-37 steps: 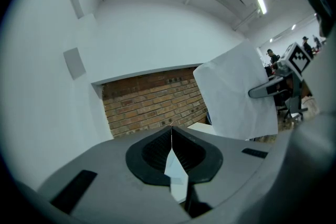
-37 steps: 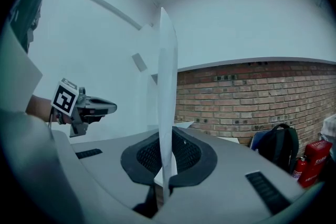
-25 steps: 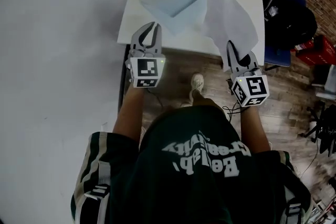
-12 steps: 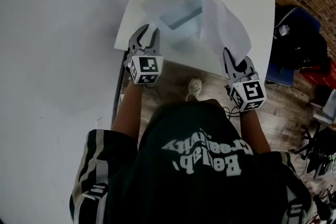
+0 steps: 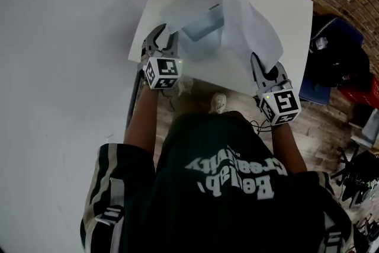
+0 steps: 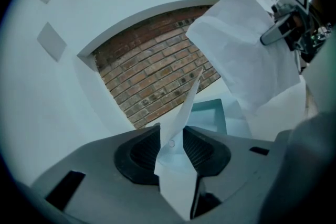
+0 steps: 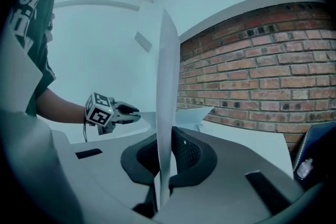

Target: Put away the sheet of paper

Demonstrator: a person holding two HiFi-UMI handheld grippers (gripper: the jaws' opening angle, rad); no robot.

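Paper (image 5: 254, 26), light and floppy, is pinched by its edge in the closed right gripper (image 5: 259, 63) fingers; left gripper (image 5: 161, 35) fingers just got opened, folder flap (image 6: 181, 126) loose between.

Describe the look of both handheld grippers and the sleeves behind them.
Both the left gripper and the right gripper have grey bodies and curved jaws lined with ribbed black pads. Each carries a white cube printed with black square markers. A thin dark cable hangs by the left wrist. The sleeves are short, dark green with white stripes.
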